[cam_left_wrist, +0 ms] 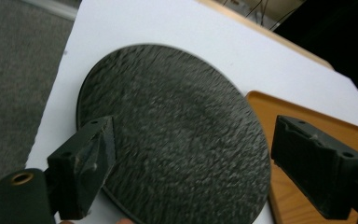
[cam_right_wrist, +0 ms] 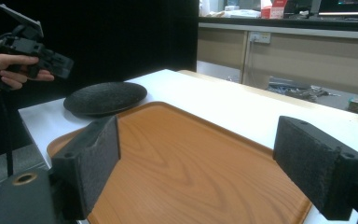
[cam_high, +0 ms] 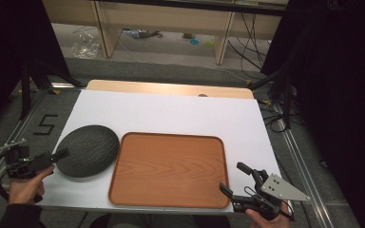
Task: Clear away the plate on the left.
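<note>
Covering most of the desk, the flat white rectangular table sheet (cam_high: 171, 114) looks smooth and slick, so anything nudged could slide. Next, the rounded-corner orange wooden tray (cam_high: 168, 170) with raised lip sits empty at the near edge; its rim could catch the plate during a transfer. Just left, touching or nearly touching it, lies the round dark grey ripple-textured plate (cam_high: 87, 150), shallow, probably heavy stoneware: a thin-rim pinch may slip or tip it. The left gripper (cam_left_wrist: 186, 154) hovers released, jaws spread wide over the plate's near edge. The right gripper (cam_high: 240, 179) waits unclenched and empty near the tray's corner.
</note>
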`<state>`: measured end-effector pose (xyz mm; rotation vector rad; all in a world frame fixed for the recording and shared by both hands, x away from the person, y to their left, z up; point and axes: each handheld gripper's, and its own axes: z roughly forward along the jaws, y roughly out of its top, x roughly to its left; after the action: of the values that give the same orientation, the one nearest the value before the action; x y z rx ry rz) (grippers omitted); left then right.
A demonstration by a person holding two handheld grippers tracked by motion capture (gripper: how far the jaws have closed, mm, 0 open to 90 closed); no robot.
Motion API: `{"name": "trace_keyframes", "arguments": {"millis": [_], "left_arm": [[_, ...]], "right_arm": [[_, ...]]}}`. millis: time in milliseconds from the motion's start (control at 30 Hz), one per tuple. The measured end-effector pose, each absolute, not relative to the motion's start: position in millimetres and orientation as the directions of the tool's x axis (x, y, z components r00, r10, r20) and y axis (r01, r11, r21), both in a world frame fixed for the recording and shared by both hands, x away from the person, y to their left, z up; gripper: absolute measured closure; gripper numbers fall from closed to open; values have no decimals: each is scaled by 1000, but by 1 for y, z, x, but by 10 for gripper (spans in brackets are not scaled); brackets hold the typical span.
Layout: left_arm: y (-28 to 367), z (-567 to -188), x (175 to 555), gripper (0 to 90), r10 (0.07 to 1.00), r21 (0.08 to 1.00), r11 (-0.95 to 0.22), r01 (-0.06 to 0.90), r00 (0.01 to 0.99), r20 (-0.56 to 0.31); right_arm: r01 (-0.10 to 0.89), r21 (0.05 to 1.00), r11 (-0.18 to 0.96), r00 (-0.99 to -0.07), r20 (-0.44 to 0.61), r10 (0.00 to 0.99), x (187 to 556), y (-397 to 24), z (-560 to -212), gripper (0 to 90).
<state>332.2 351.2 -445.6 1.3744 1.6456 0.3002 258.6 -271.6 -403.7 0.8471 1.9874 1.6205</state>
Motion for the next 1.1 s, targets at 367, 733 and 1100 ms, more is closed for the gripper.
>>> {"name": "trace_keyframes", "arguments": {"millis": [367, 733, 1100], "left_arm": [[358, -459, 336, 149, 864, 608, 370, 703, -19, -503], [361, -470, 339, 160, 821, 539, 427, 726, -63, -567], [364, -479, 341, 203, 776, 472, 469, 747, -92, -624]], "right_arm": [[171, 979, 113, -721, 46, 691, 260, -271, -405, 160], [176, 977, 124, -720, 42, 693, 259, -271, -405, 161], [174, 977, 122, -728, 44, 684, 260, -270, -404, 165]]}}
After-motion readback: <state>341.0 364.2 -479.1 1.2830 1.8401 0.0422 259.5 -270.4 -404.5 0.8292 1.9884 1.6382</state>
